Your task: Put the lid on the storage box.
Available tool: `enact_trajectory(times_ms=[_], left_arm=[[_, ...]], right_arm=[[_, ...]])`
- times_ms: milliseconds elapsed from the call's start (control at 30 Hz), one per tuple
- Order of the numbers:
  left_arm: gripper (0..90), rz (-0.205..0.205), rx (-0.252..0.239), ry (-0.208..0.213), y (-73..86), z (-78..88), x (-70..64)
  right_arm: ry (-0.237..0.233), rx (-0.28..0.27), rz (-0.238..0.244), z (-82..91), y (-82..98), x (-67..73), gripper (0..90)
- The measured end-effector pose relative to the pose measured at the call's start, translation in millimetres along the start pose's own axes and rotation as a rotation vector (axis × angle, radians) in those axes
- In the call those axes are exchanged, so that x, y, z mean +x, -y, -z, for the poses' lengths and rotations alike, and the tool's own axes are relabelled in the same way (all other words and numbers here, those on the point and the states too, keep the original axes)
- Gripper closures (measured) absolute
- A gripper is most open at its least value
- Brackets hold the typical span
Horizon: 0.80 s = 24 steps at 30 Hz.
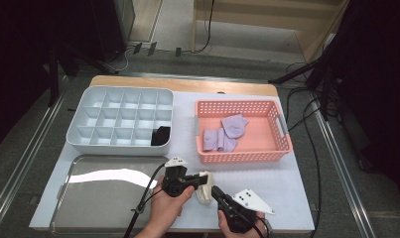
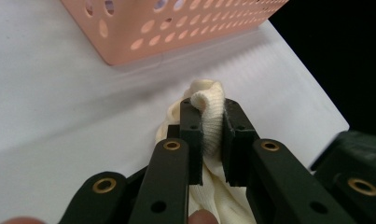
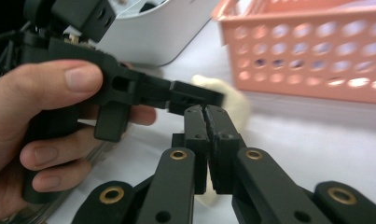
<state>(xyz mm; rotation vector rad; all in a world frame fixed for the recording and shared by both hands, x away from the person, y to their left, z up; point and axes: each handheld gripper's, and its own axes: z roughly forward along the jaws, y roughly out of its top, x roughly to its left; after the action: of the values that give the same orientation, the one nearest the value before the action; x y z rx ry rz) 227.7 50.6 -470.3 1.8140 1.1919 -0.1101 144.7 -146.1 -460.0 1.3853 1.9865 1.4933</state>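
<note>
**Cream sock gripped at front table edge**

The left gripper (image 2: 212, 135) has its jaws clamped on a fold of the cream sock (image 1: 205, 186), which sits on the white table (image 1: 287, 183) just in front of the pink basket (image 1: 282, 148). The right gripper (image 3: 207, 140) has its jaws pressed together, empty, just beside the sock, probably positioned to take a second hold for folding.
</note>
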Motion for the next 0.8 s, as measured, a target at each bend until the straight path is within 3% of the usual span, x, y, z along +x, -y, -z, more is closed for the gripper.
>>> enact_trajectory(times_ms=[167,267,300,333,400,433,533,633,733,800], left_arm=[[81.9,0.007,0.006,0.005,-0.4,-0.4,3.1],[80.4,0.010,0.007,0.000,-0.1,-0.8,4.0],[74.9,0.010,0.008,-0.006,-0.1,-0.5,4.1],[74.9,0.013,0.007,-0.017,-0.2,0.2,3.9],[59.2,0.013,-0.002,-0.068,-0.6,2.9,2.0],[50.8,0.014,0.008,-0.076,-0.8,3.9,2.6],[38.8,0.050,0.068,-0.062,1.1,1.4,6.7],[39.6,0.099,0.072,-0.023,2.8,-1.3,10.8],[48.2,0.134,0.097,0.028,3.1,-4.6,12.9],[56.7,0.108,0.103,0.026,4.6,-5.7,11.3]], right_arm=[[-0.025,0.088,0.032,-23.4,11.4,7.0,85.4],[-0.015,0.089,0.041,-26.9,14.8,7.5,85.5],[-0.012,0.091,0.040,-26.9,15.0,7.7,85.5],[-0.007,0.090,0.042,-27.1,15.9,8.3,85.7],[0.005,0.080,0.055,-27.7,19.3,10.5,86.0],[0.012,0.078,0.065,-27.9,20.4,12.0,86.0],[0.023,0.077,0.084,-28.1,20.6,13.2,86.2],[0.020,0.077,0.081,-27.4,21.0,12.7,86.4],[0.024,0.081,0.086,-25.5,22.2,14.5,86.5],[0.021,0.089,0.086,-23.9,22.0,14.7,85.8]])
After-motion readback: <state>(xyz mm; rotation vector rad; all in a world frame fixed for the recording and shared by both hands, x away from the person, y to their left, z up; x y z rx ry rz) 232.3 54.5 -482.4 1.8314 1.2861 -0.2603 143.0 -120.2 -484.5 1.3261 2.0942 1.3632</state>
